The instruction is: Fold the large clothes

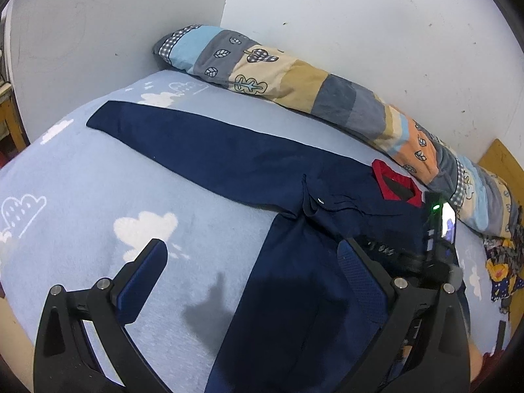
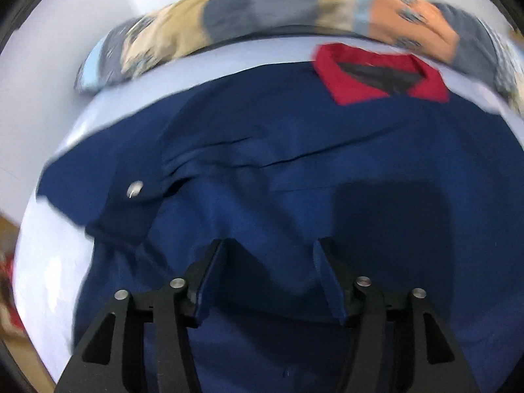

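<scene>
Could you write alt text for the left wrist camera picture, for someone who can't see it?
A dark blue shirt with a red collar lies spread on a light blue cloud-print sheet, one sleeve stretched toward the wall. The left gripper, fingers wide apart, hovers above it; a long patchwork pillow lines the wall.

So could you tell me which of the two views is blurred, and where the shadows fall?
Right wrist view: motion-smeared, worst on the patchwork bolster; a shadow darkens the navy shirt. Left wrist view: sharp, fisheye-bent, gripper shadow across cloud-print sheet and shirt.
</scene>
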A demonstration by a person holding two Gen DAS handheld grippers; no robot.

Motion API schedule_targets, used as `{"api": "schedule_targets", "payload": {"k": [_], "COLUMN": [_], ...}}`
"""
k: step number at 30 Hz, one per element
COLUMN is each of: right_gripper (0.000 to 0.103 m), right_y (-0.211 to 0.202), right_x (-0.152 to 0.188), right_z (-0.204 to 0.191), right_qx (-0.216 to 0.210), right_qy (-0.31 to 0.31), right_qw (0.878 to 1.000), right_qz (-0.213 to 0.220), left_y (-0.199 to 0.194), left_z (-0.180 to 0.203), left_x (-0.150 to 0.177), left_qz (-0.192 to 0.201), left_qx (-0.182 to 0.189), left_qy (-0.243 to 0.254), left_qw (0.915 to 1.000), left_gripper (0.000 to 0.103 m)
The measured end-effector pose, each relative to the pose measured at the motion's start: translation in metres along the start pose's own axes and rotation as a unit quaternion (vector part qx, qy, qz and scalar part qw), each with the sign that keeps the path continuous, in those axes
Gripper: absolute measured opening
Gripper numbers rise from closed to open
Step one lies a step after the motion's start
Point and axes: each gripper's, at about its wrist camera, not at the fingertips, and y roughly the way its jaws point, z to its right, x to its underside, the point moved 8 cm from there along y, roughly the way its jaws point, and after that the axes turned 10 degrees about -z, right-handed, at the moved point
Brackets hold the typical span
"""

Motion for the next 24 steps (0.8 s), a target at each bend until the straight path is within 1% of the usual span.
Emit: {"api": "schedule_targets", "payload": {"k": [1, 2, 4, 6, 7, 8, 10, 12, 13, 14, 15, 16, 20, 22, 24], "right_gripper": [0.053, 0.054, 0.057, 0.056, 0.056, 0.056, 0.056, 0.056, 0.057, 0.057, 0.057, 0.056, 0.057, 0.057, 0.057], "right_y": [-0.009, -0.015, -0.033, -0.047, -0.052, -0.057, -0.066, -0.071, -0.073, -0.069, -0.066, -0.062, -0.063, -0.069, -0.085], "right_x": [-0.003, -0.006, -0.013, -0.015, -0.014, -0.012, -0.005, 0.008, 0.015, 0.019, 0.027, 0.037, 0.053, 0.057, 0.066], "right_z": [0.001, 0.007, 0.028, 0.060, 0.073, 0.090, 0.125, 0.158, 0.174, 0.182, 0.193, 0.202, 0.213, 0.211, 0.204], "right_qx": [-0.024, -0.031, -0.020, 0.002, 0.017, 0.041, 0.081, 0.108, 0.117, 0.121, 0.123, 0.120, 0.090, 0.074, 0.048], "right_qy": [0.008, 0.018, 0.048, 0.071, 0.078, 0.086, 0.109, 0.136, 0.150, 0.158, 0.168, 0.180, 0.182, 0.181, 0.185], "right_qw": [1.000, 0.999, 0.998, 0.996, 0.995, 0.994, 0.989, 0.984, 0.981, 0.979, 0.978, 0.976, 0.979, 0.981, 0.982], "right_qz": [0.010, 0.019, 0.043, 0.053, 0.051, 0.050, 0.054, 0.047, 0.042, 0.035, 0.021, 0.007, 0.000, -0.008, -0.003], "left_y": [0.000, 0.000, 0.001, 0.001, 0.001, 0.001, 0.000, 0.000, 0.000, 0.000, 0.001, 0.002, 0.007, 0.009, 0.009], "left_z": [0.000, 0.000, 0.000, -0.001, -0.001, -0.001, 0.000, 0.002, 0.003, 0.005, 0.006, 0.008, 0.014, 0.017, 0.019], "left_x": [0.000, 0.000, 0.000, 0.000, 0.000, 0.000, 0.000, 0.000, 0.001, 0.001, 0.001, 0.002, 0.004, 0.004, 0.005], "left_qz": [0.000, 0.000, -0.002, -0.004, -0.004, -0.005, -0.005, -0.004, -0.004, -0.004, -0.005, -0.007, -0.014, -0.016, -0.016], "left_qx": [0.000, 0.000, 0.002, 0.005, 0.006, 0.007, 0.008, 0.008, 0.008, 0.007, 0.005, 0.003, 0.003, 0.003, -0.001], "left_qy": [0.001, 0.001, -0.001, -0.004, -0.006, -0.006, -0.004, -0.002, 0.000, 0.002, 0.005, 0.006, 0.009, 0.013, 0.018], "left_qw": [1.0000, 1.0000, 1.0000, 1.0000, 1.0000, 0.9999, 0.9999, 1.0000, 1.0000, 1.0000, 1.0000, 1.0000, 0.9999, 0.9998, 0.9997], "left_gripper": [0.103, 0.103, 0.103, 0.103, 0.103, 0.103, 0.103, 0.103, 0.103, 0.103, 0.103, 0.103, 0.103, 0.103, 0.103]}}
